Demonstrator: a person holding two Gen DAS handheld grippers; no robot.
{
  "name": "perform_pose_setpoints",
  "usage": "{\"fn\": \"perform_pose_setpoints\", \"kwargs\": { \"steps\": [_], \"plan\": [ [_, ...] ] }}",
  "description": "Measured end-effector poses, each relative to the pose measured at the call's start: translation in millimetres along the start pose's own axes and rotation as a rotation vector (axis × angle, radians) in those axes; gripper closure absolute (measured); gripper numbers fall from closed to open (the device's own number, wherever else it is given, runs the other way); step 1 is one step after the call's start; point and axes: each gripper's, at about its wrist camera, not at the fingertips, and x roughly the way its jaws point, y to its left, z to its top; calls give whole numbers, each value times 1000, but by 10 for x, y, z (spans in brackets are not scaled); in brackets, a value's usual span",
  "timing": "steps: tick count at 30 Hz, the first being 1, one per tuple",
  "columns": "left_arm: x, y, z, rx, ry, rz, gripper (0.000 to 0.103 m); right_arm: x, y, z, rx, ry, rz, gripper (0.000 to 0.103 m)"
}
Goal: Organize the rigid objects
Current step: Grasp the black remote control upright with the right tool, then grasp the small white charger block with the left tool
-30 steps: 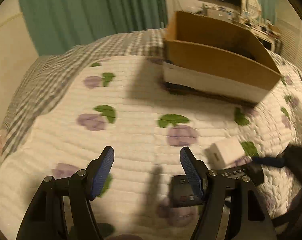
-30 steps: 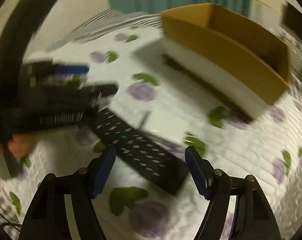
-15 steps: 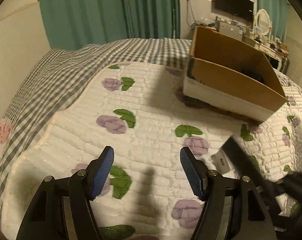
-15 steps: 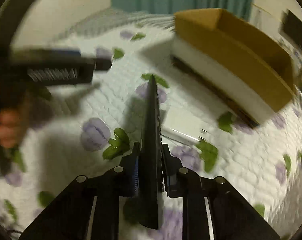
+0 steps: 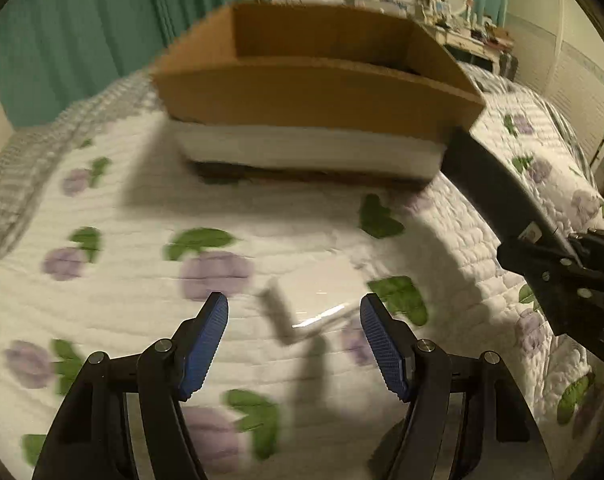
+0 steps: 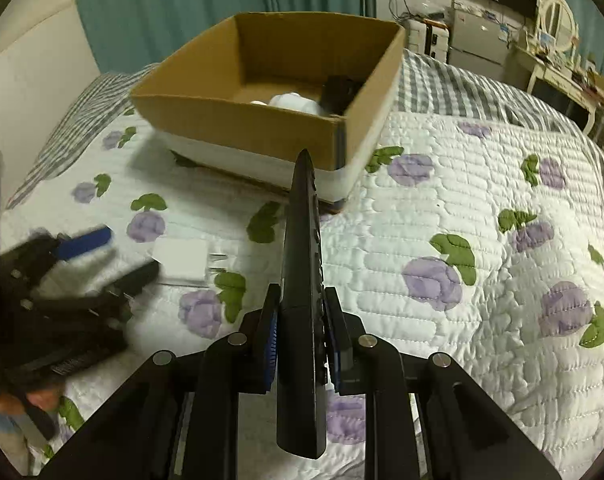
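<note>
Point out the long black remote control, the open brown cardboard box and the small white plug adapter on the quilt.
long black remote control (image 6: pixel 302 264): right wrist view, upper edge ahead of the closed fingers.
open brown cardboard box (image 6: pixel 238 124): right wrist view, near outer wall.
small white plug adapter (image 6: pixel 180 258): right wrist view, flat top face.

We log: white charger (image 5: pixel 306 312) smeared by blur in the left view; box contents (image 6: pixel 298 102), white and black, mostly hidden by the cardboard box (image 6: pixel 242 128) wall; left gripper (image 6: pixel 102 256) blurred, edge-cropped.
</note>
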Motion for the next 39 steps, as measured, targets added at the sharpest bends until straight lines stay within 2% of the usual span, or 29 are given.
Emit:
{"fn": "perform_pose_setpoints", "kwargs": {
  "steps": [6, 11, 17, 23, 27, 35, 39],
  "plan": [
    [294, -177, 18, 60, 52, 26, 32, 49, -17, -18, 0, 13, 5, 84],
    [269, -132, 6, 44, 18, -3, 34, 65, -7, -39, -10, 16, -2, 84],
    [24, -155, -33, 67, -47, 10, 48, -41, 29, -43, -16, -15, -24, 84],
    [-256, -127, -69, 56, -94, -17, 49, -341, 144, -35, -30, -75, -49, 84],
    [-366, 44, -35, 7, -110, -35, 49, -485, 196, -88, -23, -92, -47, 84],
    [-934, 93, 106, -19, -222, -62, 49, -860, 318, -52, -42, -168, -45, 84],
    [-1239, 84, 292, -18, -289, -69, 49, -1074, 324, 53, -51, -217, -35, 84]
  ]
}}
